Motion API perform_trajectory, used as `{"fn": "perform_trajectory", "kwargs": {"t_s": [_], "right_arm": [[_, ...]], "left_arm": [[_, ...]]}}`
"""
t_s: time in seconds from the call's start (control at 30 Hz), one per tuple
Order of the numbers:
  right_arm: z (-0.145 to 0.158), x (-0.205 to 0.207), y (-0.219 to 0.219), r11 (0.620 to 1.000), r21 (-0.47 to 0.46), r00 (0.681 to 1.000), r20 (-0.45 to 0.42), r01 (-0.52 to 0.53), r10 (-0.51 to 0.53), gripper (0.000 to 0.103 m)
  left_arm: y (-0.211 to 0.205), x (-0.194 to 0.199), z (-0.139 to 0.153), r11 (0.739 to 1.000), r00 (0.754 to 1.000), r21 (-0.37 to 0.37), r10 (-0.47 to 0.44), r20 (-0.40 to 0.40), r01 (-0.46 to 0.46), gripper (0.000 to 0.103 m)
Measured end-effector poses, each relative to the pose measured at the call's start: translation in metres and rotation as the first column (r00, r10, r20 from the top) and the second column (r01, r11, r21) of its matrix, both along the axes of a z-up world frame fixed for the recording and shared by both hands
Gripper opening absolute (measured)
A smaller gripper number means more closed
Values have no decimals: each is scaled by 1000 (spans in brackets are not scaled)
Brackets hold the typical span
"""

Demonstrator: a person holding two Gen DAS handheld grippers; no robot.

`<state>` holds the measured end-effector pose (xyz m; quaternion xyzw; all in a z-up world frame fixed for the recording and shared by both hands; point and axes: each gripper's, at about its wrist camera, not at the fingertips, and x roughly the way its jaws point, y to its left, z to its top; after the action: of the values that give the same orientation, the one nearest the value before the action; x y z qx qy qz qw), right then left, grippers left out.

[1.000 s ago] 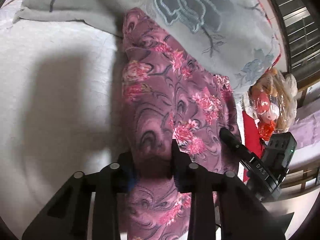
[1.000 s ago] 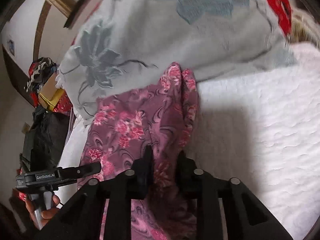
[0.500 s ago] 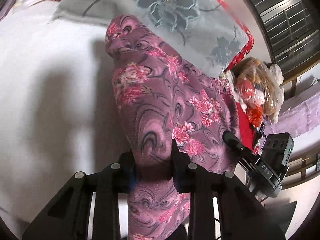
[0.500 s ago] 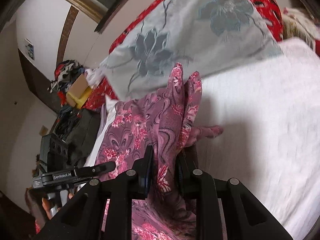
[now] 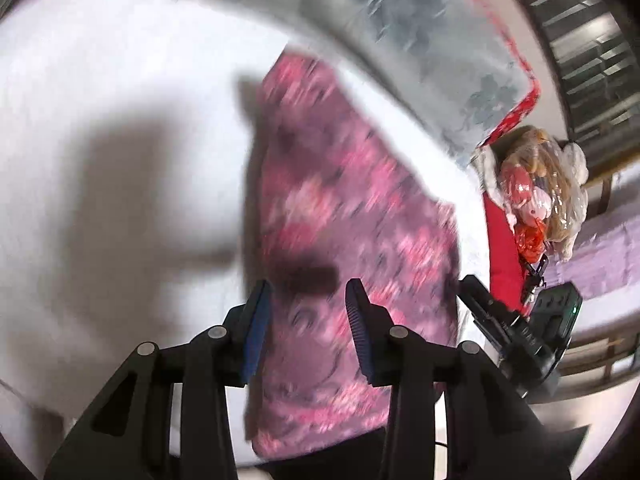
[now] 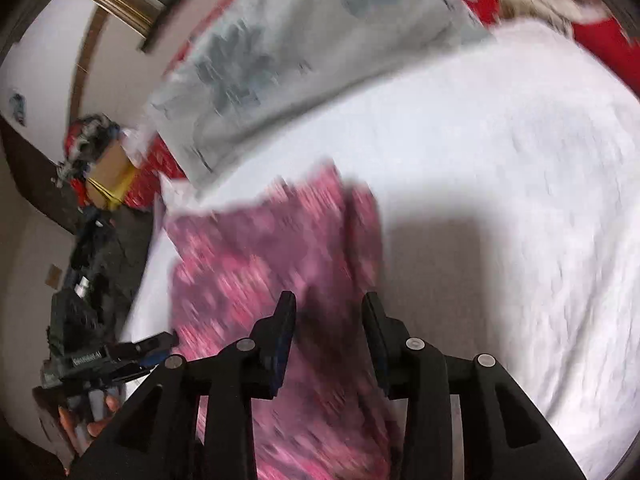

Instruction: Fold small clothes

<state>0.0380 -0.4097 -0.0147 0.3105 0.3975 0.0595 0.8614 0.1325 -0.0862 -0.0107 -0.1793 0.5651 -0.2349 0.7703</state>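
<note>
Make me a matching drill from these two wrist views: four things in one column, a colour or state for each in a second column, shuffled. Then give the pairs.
Things
1. left gripper
2. garment
3. bedsheet
4. pillow

Colour or state
A. white, lying under the clothing
B. grey with a darker flower print
C. open, fingers apart, holding nothing
D. purple and pink floral, lying flat on the bed

Pairs: 1-C, 2-D, 3-A, 4-B

The right gripper is also open above the garment.
</note>
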Motion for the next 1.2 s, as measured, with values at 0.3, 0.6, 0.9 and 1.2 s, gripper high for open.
{"fn": "perform_trajectory", "kwargs": {"t_s": [0.3,0.6,0.9,1.2], "right_arm": [[-30,48,12,999,34,999,-34,-25,26,22],[53,60,61,965,51,944,230,-256,238,15],[-32,115,58,991,26,985,-108,-133,135,31],[-61,89,52,933,234,955,-50,-273,293,72]], "left_arm": [[-13,16,-37,997,995,-53,-52,-80,48,59],[19,10,-22,990,1000,-140,7,-16,-9,25],[41,26,-33,996,995,-22,89,-49,-90,27],[44,26,-58,978,986,-197,36,-161,-68,65]]}}
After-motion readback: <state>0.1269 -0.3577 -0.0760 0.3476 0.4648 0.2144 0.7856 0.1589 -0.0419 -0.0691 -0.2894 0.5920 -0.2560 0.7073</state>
